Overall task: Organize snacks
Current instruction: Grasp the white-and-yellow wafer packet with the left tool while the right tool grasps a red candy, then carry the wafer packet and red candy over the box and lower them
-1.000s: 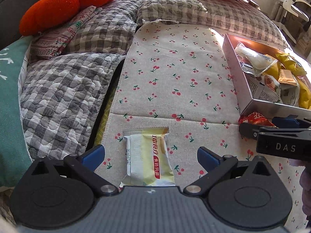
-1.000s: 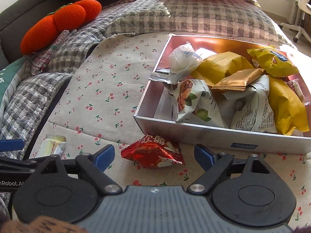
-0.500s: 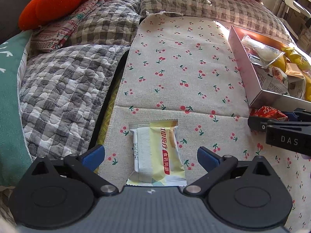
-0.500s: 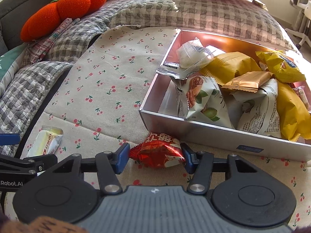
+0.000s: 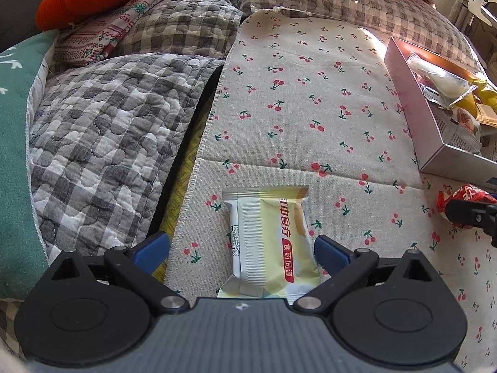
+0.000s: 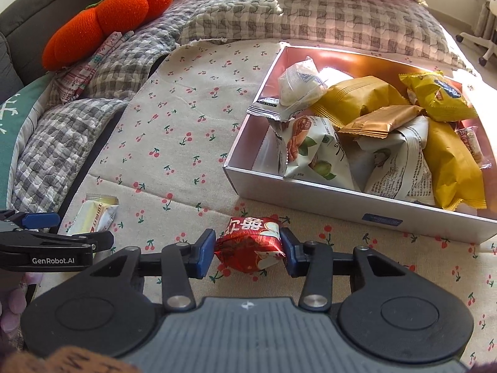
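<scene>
Cherry-print cloth (image 5: pixel 310 93) lies spread flat, with one fold crease running across it. Grey checked quilt (image 5: pixel 102 143) bunches along its left edge; a dark gap shows between the two. Paler checked quilt (image 6: pixel 326 12) lies beyond the cloth's far edge. Orange knitted cushion (image 6: pixel 102 21) rests at far left on a red-and-white patterned fabric (image 6: pixel 90 74). Teal fabric with white marks (image 5: pixel 15 124) sits at the left margin. White swivel chair base (image 6: pixel 478 37) stands at far right.

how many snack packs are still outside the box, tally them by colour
red snack pack, between the closing pads of the right claw: 1
pale yellow snack pack, lying between the open left claw pads: 1
total outside the box: 2
</scene>
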Action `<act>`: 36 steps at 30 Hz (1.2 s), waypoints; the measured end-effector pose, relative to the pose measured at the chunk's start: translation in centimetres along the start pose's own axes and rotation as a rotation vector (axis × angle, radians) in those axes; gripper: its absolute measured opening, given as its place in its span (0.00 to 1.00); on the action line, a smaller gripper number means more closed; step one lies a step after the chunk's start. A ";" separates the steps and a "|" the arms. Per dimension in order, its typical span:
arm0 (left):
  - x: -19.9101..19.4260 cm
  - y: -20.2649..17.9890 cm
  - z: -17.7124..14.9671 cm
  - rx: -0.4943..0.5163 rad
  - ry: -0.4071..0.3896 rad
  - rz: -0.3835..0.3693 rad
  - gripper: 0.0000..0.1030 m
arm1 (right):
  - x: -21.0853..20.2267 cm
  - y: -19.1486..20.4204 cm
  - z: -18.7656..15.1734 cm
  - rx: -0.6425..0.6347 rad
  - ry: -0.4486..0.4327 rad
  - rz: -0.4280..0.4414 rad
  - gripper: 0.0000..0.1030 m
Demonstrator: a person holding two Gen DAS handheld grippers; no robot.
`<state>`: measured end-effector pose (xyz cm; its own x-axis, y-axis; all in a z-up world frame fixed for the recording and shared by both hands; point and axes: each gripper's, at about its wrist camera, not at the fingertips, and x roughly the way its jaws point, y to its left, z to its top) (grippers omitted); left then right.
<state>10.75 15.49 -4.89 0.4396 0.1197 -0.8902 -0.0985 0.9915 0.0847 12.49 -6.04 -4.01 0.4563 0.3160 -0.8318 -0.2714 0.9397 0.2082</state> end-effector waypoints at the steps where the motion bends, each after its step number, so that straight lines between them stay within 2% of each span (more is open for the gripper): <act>1: 0.1 0.1 0.0 -0.002 -0.001 0.000 0.97 | -0.2 0.0 0.0 0.001 0.000 0.003 0.40; 6: 0.3 0.4 0.0 -0.035 -0.006 -0.028 0.90 | -0.6 0.0 -0.3 -0.005 0.008 0.006 0.40; 12: -0.1 0.0 -0.1 -0.049 -0.005 -0.057 0.74 | -1.0 0.1 -0.6 -0.013 0.016 0.006 0.40; 16: -0.5 -0.6 0.0 -0.047 -0.003 -0.083 0.55 | -1.3 0.1 -0.8 -0.019 0.018 0.007 0.40; 17: -0.5 -0.7 0.0 -0.044 -0.003 -0.078 0.53 | -1.4 0.0 -0.8 -0.020 0.018 0.006 0.40; 36: -2.6 -5.8 0.1 0.030 -0.028 -0.143 0.52 | -3.2 -1.7 -1.1 0.009 -0.004 0.013 0.40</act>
<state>10.23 9.40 -3.03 0.4721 -0.0220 -0.8812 -0.0066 0.9996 -0.0284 10.54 -8.76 -2.22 0.4559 0.3287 -0.8271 -0.2694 0.9367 0.2238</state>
